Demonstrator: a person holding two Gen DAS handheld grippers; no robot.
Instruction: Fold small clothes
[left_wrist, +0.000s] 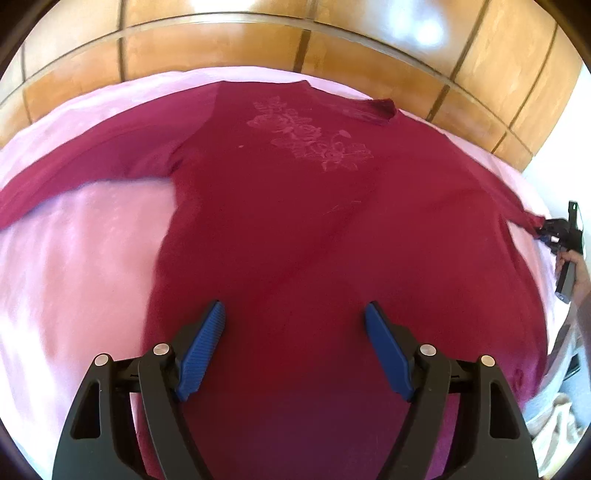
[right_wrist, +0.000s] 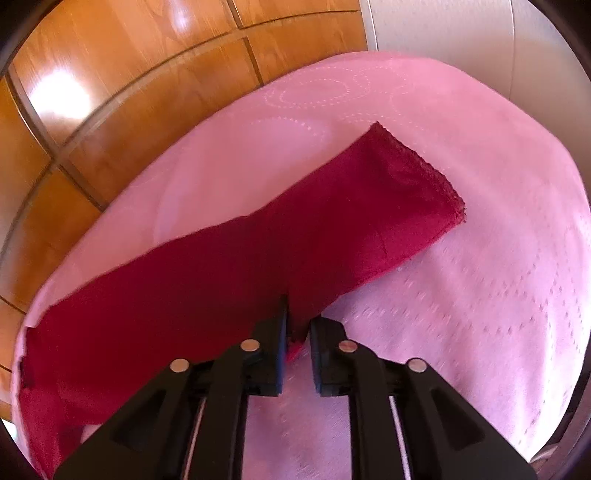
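A dark red long-sleeved top (left_wrist: 295, 206) with a pale rose print lies spread flat on a pink bedspread (left_wrist: 74, 258). My left gripper (left_wrist: 295, 314) is open and empty, hovering over the lower body of the top. My right gripper (right_wrist: 298, 325) is shut on the lower edge of the top's right sleeve (right_wrist: 332, 229), whose scalloped cuff lies further out on the bedspread (right_wrist: 498, 295). The right gripper also shows in the left wrist view (left_wrist: 546, 232), pinching the sleeve at the far right.
A glossy wooden panelled headboard (left_wrist: 258, 44) runs along the far edge of the bed and also shows in the right wrist view (right_wrist: 129, 74). A pale wall (right_wrist: 461, 33) stands at the far right. The person's hand (left_wrist: 576, 273) holds the right gripper.
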